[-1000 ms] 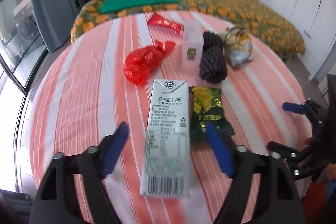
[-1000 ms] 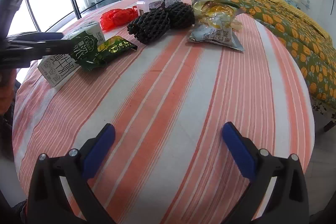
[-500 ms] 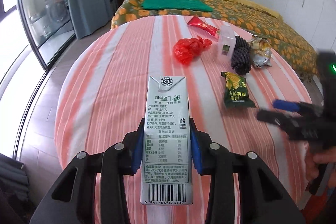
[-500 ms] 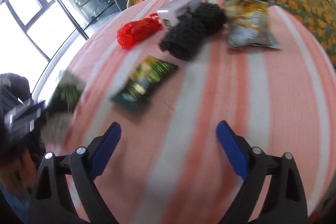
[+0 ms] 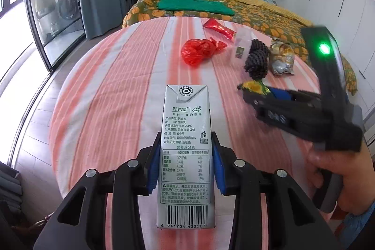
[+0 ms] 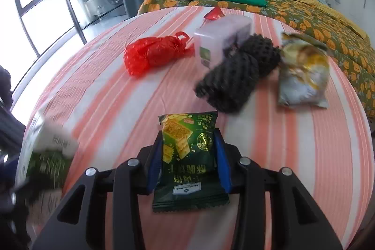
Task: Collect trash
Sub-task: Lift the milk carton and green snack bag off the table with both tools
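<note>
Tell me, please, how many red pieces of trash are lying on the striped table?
2: a crumpled red plastic bag mid-table, and a red wrapper at the far edge, partly hidden behind the clear box in the right wrist view.

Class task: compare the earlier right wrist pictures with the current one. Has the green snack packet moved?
Yes. The green snack packet left its spot beside the milk carton and now sits between the closing right gripper fingers.

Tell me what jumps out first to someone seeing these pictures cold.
Each gripper has a piece of trash between its blue pads: the left gripper is shut on a grey milk carton, and the right gripper, whose jaws have just been closing, has a green snack packet between them. Behind them on the striped table lie a red bag, black foam netting and a silver wrapper.
</note>
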`<state>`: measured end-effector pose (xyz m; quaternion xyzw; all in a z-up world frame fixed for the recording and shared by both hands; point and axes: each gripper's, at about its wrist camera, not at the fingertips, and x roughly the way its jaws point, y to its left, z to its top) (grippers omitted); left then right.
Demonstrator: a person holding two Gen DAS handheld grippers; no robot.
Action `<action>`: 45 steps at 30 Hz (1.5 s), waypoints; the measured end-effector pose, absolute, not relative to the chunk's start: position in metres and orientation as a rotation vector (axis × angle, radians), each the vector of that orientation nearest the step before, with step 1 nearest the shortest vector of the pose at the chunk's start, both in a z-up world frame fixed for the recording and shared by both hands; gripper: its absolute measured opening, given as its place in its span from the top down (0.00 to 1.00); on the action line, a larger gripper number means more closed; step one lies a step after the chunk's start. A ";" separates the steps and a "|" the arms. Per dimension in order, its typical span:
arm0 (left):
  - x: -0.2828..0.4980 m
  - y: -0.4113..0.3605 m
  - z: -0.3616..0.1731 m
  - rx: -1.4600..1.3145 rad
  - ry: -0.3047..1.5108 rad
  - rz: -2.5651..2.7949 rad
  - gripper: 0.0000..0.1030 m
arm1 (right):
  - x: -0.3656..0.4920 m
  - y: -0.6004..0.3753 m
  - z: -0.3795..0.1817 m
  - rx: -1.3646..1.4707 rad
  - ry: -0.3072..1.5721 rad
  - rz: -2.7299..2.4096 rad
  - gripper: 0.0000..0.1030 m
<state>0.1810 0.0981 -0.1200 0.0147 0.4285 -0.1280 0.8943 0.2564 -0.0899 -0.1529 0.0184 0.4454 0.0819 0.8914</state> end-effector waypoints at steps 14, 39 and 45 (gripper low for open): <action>0.190 0.095 -0.129 -0.106 0.940 -0.374 0.41 | 0.159 -0.185 -0.155 -0.016 0.905 0.246 0.59; 0.197 0.090 -0.140 0.085 0.979 -0.247 0.09 | 0.157 -0.195 -0.152 0.040 0.987 0.211 0.37; 0.198 0.089 -0.142 0.129 0.990 -0.241 0.34 | 0.152 -0.194 -0.147 0.013 0.985 0.213 0.63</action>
